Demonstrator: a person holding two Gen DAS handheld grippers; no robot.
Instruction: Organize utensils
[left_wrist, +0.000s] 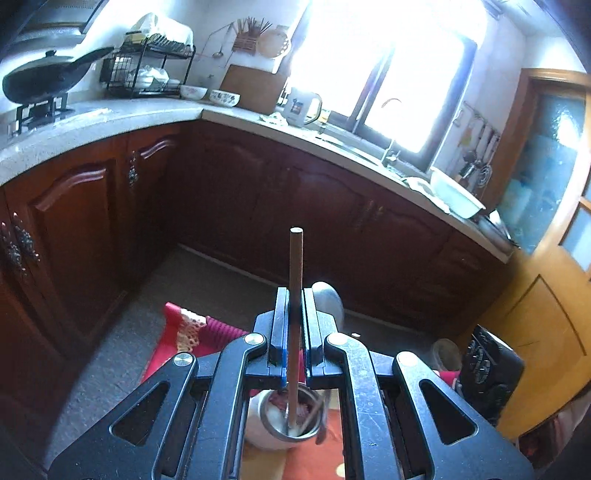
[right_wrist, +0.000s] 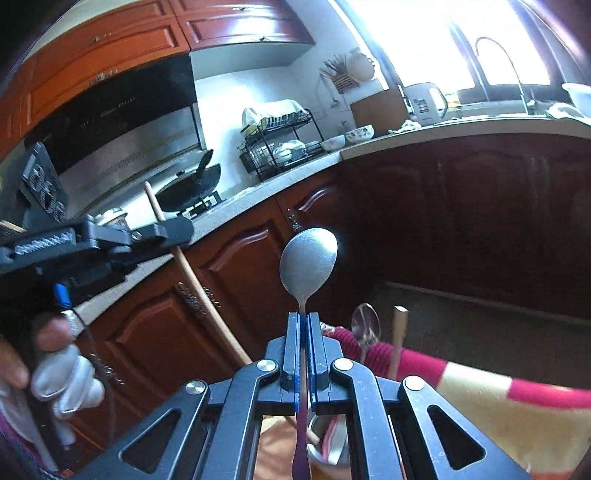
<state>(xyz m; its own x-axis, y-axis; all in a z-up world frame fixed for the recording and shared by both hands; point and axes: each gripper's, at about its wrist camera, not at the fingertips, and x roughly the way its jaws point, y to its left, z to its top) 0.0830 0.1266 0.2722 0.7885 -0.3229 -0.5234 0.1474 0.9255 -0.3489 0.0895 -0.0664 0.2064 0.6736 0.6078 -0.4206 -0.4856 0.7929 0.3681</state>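
My left gripper is shut on a long brown wooden handle that stands upright between its pads. The handle's lower end reaches into a white and steel utensil cup below the gripper. My right gripper is shut on the neck of a metal spoon, bowl upward. In the right wrist view the left gripper shows at the left edge, held by a hand, with the wooden handle slanting through it. Another spoon and a pale wooden stick stand up behind the right gripper.
A red and yellow cloth covers the surface under the grippers. Dark wooden cabinets run under an L-shaped counter carrying a wok, a dish rack, bowls, a kettle and a sink. A black appliance sits at the right.
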